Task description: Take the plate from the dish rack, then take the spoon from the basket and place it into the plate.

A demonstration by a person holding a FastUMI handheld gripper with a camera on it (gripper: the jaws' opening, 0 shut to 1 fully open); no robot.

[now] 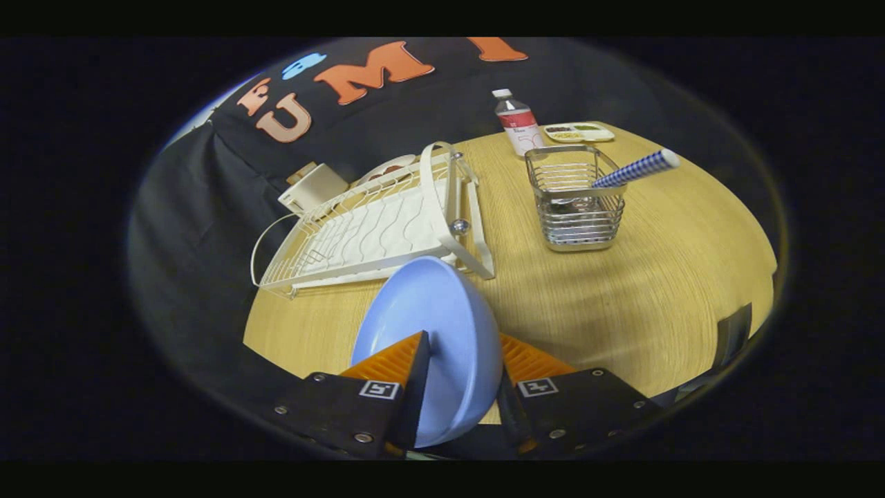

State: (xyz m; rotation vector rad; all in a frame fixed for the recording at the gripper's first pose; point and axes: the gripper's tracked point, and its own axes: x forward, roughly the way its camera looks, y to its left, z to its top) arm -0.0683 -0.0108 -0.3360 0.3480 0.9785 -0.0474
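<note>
While the hand-held gripper (462, 360) clamps the light blue plate (442, 332), both of its fingers press on the plate from either side, one on the hollow face and one on the rounded back, so the plate stands on edge between them and rises ahead of the fingertips. Beyond the plate, and partly hidden behind its upper rim, lies the white wire dish rack (373, 232) on the round wooden bench (622, 297); the rack's slots hold nothing that can be seen, and its raised frame with a small metal knob stands on the side nearer the basket. Off to that side of the rack, well apart from the plate, stands the square metal wire basket (577, 207), upright on the bench. From it leans the spoon (636, 169), its blue-and-white chequered handle sticking out over the basket's rim and pointing away from the rack, its bowl down inside the basket. Farther back near the bench's edge stand a small bottle (518, 124) with a white cap and red label and, just beside it, a shallow tray (579, 132) with compartments. Behind the rack sits a cream-coloured box (314, 187).
</note>
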